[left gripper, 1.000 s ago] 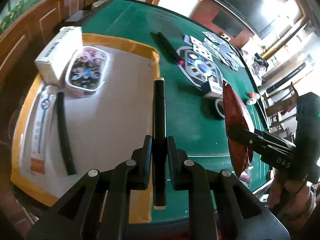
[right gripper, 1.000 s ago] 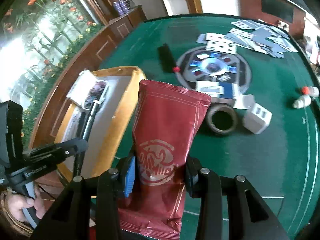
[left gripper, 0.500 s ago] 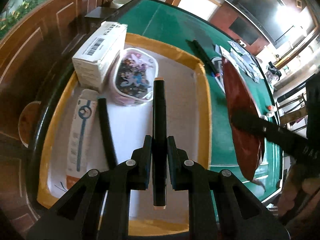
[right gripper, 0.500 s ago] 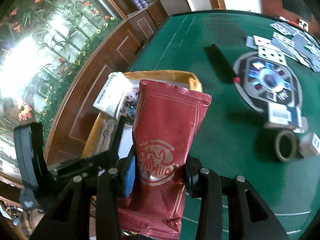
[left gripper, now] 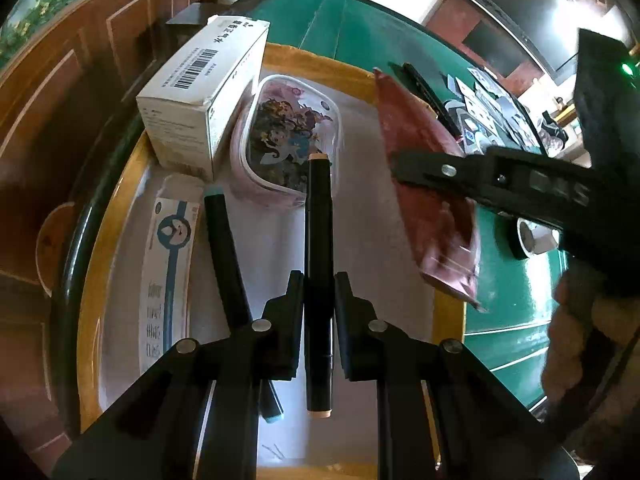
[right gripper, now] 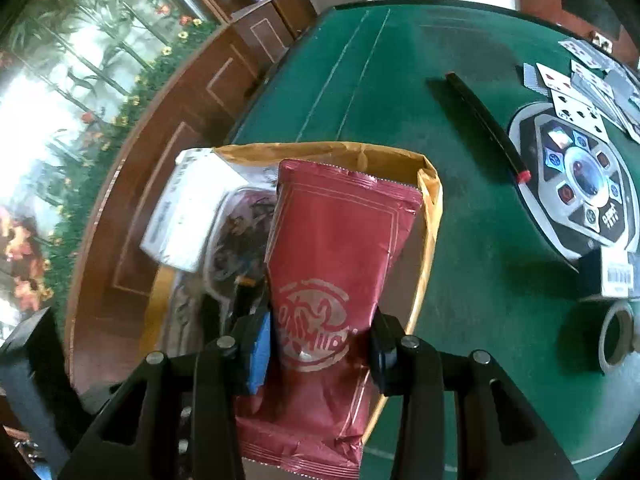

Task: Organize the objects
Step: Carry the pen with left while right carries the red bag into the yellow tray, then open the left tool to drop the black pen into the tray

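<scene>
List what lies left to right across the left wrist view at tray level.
Long flat box → teal-capped marker → marker held by left gripper → red pouch → tape roll.

Red pouch hides much of the tray.

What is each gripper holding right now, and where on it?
The left gripper clamps a black marker around its lower middle. The right gripper clamps a red snack pouch by its lower half, across the logo.

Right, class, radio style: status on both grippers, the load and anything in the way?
Left gripper shut on black marker. Right gripper shut on red pouch. Both over tray; white box, picture case inside.
</scene>
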A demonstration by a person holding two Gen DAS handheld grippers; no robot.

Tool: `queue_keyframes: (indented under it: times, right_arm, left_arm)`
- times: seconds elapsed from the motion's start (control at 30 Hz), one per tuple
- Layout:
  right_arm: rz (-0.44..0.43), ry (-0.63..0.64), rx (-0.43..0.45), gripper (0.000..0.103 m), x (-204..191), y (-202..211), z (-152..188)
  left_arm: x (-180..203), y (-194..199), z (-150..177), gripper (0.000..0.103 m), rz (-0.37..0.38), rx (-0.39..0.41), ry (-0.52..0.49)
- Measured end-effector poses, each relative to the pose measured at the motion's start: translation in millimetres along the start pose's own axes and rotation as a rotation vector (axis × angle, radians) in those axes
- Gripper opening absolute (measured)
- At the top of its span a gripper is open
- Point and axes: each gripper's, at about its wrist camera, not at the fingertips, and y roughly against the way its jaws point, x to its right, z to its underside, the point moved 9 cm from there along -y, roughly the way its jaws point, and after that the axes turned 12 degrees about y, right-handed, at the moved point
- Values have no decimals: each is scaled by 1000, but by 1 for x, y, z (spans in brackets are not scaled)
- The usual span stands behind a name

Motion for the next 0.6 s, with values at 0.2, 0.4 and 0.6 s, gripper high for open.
queue_keyframes:
  times: [0.2, 0.4, 0.6]
  right_arm:
    - [47, -2, -17, 40, 6, -22, -5]
    - [117, 34, 17, 41, 10, -26, -5]
    - [139, 69, 53, 51, 5, -27, -4]
  left_arm:
    - [-1, -9, -1, 14, -4, -11, -8]
    - [-6, -17, -4, 14, -8, -9, -16]
    - [-13, -21, -6, 14, 13, -9, 7]
